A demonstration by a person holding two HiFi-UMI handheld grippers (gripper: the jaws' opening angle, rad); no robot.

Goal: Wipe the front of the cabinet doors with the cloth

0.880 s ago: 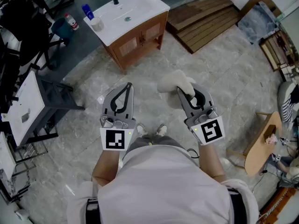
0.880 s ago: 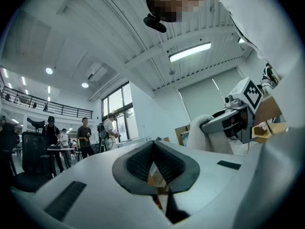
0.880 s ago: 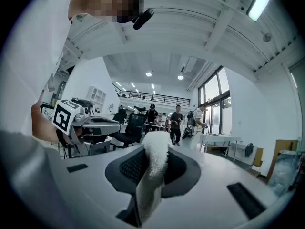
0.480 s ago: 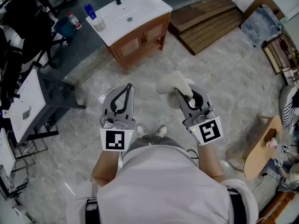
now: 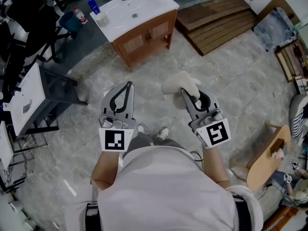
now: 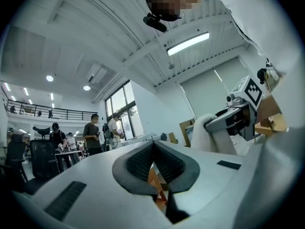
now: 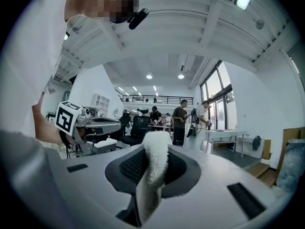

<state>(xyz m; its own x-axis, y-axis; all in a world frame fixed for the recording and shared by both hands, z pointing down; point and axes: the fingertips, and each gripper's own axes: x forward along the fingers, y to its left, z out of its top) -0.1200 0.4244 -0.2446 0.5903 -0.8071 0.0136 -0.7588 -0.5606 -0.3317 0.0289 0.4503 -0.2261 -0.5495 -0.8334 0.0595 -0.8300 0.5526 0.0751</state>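
A wooden vanity cabinet with two front doors [image 5: 144, 37] and a white sink top stands on the floor well ahead of me. My right gripper [image 5: 188, 94] is shut on a white fluffy cloth [image 5: 178, 84], which bunches out past its tips; in the right gripper view the cloth [image 7: 155, 163] is pinched between the jaws. My left gripper [image 5: 126, 86] is shut with nothing in it, its tips meeting in the left gripper view [image 6: 153, 144]. Both grippers are held at waist height, well short of the cabinet.
Wooden planks [image 5: 219, 20] lie on the floor to the right of the cabinet. A dark frame and a white panel [image 5: 26, 105] stand at the left. A round wooden stool [image 5: 267, 153] is at the right. Bottles [image 5: 94, 6] sit on the sink top. People stand far off.
The view has shifted slightly, and the cabinet sits a little higher and to the right in the picture. My left gripper has drifted a little left. The cloth stays in my right gripper.
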